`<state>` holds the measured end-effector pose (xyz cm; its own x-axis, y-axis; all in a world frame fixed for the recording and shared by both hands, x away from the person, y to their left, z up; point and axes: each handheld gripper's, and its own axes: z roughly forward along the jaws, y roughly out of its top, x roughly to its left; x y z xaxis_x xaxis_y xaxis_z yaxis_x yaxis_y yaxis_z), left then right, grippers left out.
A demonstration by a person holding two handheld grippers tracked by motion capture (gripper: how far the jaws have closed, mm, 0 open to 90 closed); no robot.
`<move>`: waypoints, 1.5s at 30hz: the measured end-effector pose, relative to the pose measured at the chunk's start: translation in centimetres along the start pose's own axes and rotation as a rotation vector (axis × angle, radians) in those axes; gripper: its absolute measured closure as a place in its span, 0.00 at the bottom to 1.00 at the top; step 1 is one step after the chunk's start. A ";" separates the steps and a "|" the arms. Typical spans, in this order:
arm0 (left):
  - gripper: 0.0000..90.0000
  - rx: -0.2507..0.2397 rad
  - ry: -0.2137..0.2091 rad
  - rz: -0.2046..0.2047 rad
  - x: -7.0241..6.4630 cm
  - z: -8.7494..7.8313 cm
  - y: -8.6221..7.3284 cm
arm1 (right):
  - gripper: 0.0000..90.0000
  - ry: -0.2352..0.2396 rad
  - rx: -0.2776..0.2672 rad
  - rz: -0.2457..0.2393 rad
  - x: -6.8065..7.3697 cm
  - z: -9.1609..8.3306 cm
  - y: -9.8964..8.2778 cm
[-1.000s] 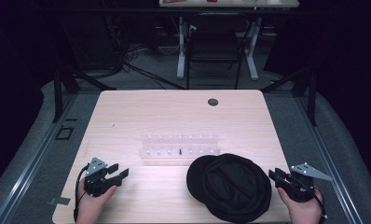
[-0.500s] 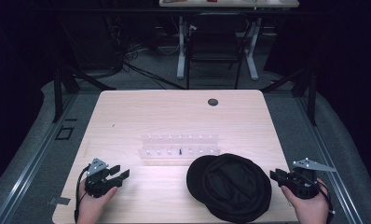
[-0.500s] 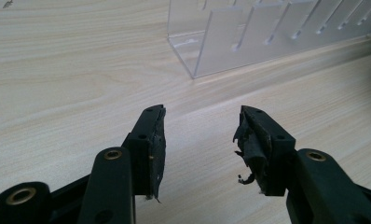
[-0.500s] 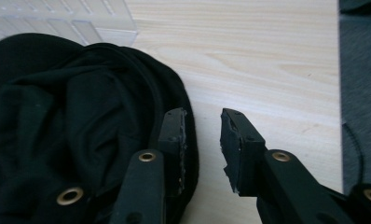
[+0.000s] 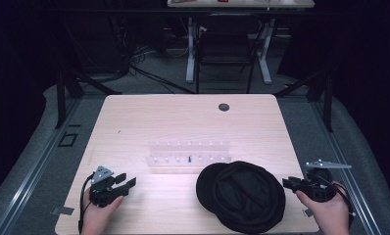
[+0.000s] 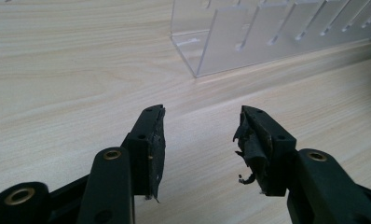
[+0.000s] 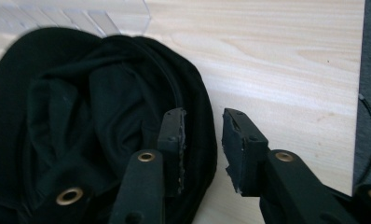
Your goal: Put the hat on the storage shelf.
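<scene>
Each tool point(image 5: 118, 185) is black, with brass rings, small screws, a black cable and a grey three-cornered plate on top.

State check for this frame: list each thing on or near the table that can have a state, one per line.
Left gripper: open, nothing between its jaws, over bare table.
Right gripper: open, empty, at the hat's edge.
Black hat: lying crumpled on the table, not gripped.
Clear rack: standing on the table, untouched, one small dark piece in it.
Table: wooden top, round dark grommet near the far edge.
</scene>
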<state>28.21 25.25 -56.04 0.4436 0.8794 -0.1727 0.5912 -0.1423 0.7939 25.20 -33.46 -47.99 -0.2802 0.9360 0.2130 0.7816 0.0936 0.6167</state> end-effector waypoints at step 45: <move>0.55 0.014 -0.015 -0.001 0.0 0.4 -0.1 | 0.96 0.016 0.292 0.123 -1.1 3.2 1.0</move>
<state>28.40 25.10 -56.33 0.4532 0.8725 -0.1825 0.6011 -0.1480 0.7853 28.08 -33.35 -50.01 -0.1805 0.9412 0.2856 0.9365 0.0756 0.3425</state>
